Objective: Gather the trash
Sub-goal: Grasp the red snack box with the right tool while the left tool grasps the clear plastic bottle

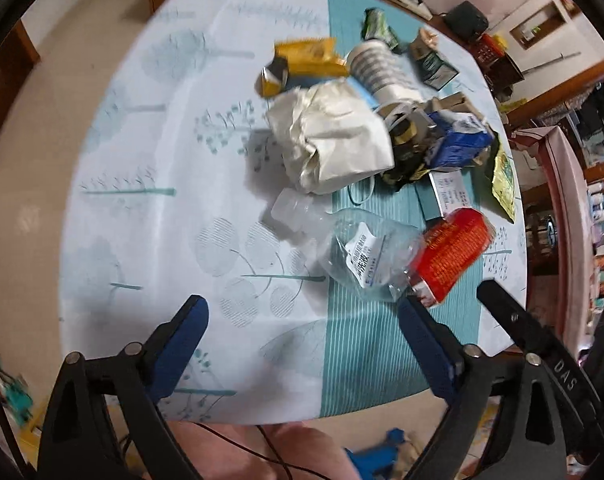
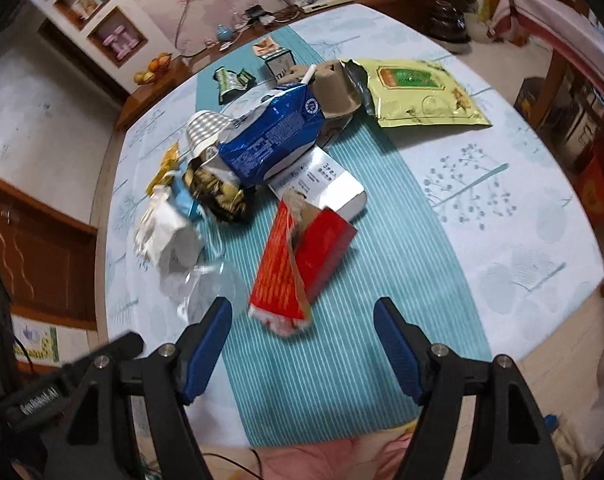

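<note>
- The trash lies heaped in the middle of the counter [image 2: 421, 216], on a cloth with a teal striped band down its centre and pale leaf prints to either side.
- Nearest the right gripper [image 2: 302, 320] is a torn red carton [image 2: 302, 256]. It looks light and half crushed, with one flap ripped loose. I judge the firm boxy end is the place to pinch, since the flap would likely bend or tear away.
- The right jaws stand partly open with nothing between them, hanging above the near end of that carton.
- The left gripper [image 1: 302, 312] has its jaws spread wide and empty, above the cloth just short of a clear plastic bottle [image 1: 353, 248].
- That bottle looks squashed, thin and slick. It would probably give under pressure and could slip, so the capped neck on its left seems the surest hold.
- The crumpled white paper bag [image 1: 333, 140] behind it looks soft and nearly weightless, and a fold anywhere should do.
- The blue carton [image 2: 270, 140] is dented and seems stiffer.
- The left view alone shows the ribbed white cup [image 1: 375, 66] and a yellow wrapper [image 1: 302, 60] at the far side clearly.
- The right view alone shows the big pale green pouch [image 2: 425, 96] lying flat at the far right.
</note>
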